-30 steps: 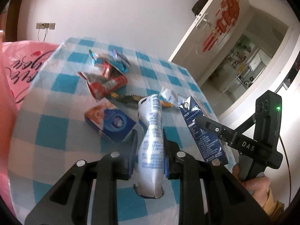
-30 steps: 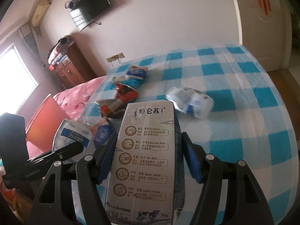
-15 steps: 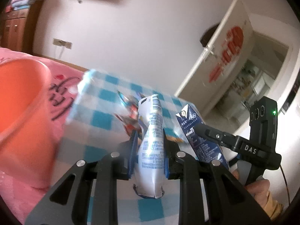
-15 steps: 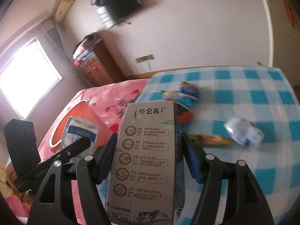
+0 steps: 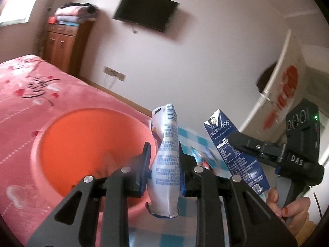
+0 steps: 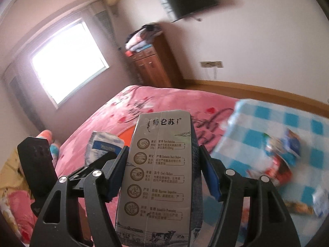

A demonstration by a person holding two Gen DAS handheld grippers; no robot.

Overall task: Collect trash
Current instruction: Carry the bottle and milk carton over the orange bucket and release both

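Note:
My left gripper (image 5: 163,164) is shut on a white and blue pouch (image 5: 166,160), which stands upright between its pads. An orange basin (image 5: 82,144) sits on the pink bed just left of it, open side toward me. My right gripper (image 6: 164,164) is shut on a tall milk carton (image 6: 158,177); the same carton (image 5: 234,150) shows dark blue in the left wrist view, to the right of the pouch. In the right wrist view the pouch (image 6: 102,146) and a sliver of the basin (image 6: 127,134) lie to the left, behind the carton.
The blue-checked table (image 6: 277,119) with several leftover wrappers (image 6: 281,156) is at the right. A pink bedspread (image 5: 30,94) lies around the basin. A wooden cabinet (image 5: 63,41) and a wall TV (image 5: 146,10) stand behind. A hand (image 5: 287,205) holds the right gripper's handle.
Both grippers have swung left and upward, away from the table toward the bed. The orange basin has come into view by the left gripper. Pouch and carton stay gripped.

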